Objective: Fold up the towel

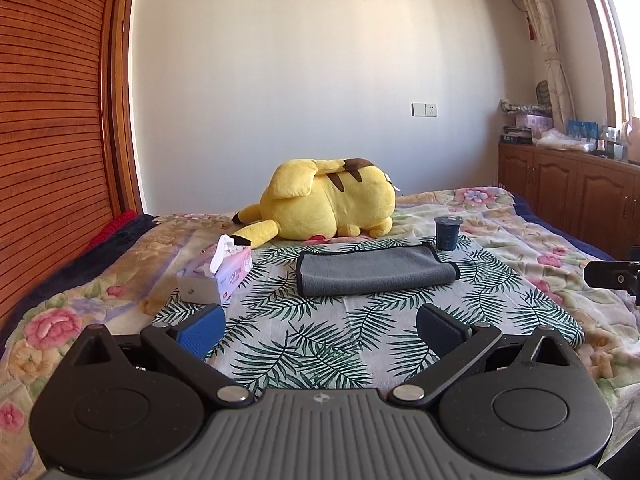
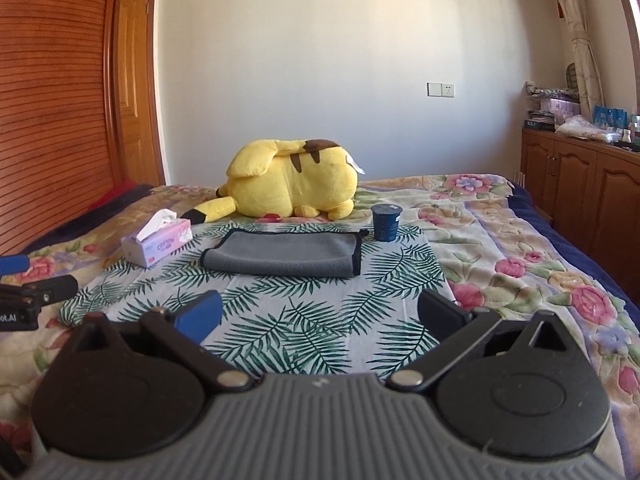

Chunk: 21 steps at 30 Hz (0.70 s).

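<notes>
A grey towel (image 1: pixel 372 270) with a black hem lies folded over on the palm-leaf cloth (image 1: pixel 320 344) on the bed. It also shows in the right wrist view (image 2: pixel 284 256). My left gripper (image 1: pixel 320 326) is open and empty, held back from the towel's near edge. My right gripper (image 2: pixel 320 312) is open and empty too, likewise short of the towel. The left gripper's tip shows at the left edge of the right wrist view (image 2: pixel 24 280).
A pink tissue box (image 1: pixel 218 274) sits left of the towel. A dark cup (image 1: pixel 447 233) stands at its far right corner. A yellow plush toy (image 1: pixel 328 200) lies behind. A wooden wardrobe (image 1: pixel 52 120) is on the left, low cabinets (image 1: pixel 568 188) on the right.
</notes>
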{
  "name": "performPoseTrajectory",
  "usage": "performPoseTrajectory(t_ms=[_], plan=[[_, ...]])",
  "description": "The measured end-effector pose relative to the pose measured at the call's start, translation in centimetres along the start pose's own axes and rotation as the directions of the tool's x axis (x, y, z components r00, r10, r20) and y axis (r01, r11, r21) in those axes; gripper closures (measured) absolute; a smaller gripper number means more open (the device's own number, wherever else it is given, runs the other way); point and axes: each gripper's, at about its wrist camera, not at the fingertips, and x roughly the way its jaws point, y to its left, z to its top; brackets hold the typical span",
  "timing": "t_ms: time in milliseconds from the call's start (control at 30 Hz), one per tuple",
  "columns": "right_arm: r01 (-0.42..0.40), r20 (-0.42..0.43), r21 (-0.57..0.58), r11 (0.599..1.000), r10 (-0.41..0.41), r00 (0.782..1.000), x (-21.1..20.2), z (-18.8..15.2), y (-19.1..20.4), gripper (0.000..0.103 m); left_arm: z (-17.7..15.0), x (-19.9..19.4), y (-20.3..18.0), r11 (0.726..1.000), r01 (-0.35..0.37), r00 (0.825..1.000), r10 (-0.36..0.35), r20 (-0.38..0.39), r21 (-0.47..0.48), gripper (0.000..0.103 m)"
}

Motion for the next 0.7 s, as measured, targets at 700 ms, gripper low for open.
performPoseTrajectory(t_ms=[700], plan=[[0.021,0.058,-0.014,1.000,-0.020,0.998,-0.63,0.04,0.05,0.000,-0.08,-0.46,0.07,1.000,0.000,1.000,0.000,0.020,0.010,0.016]])
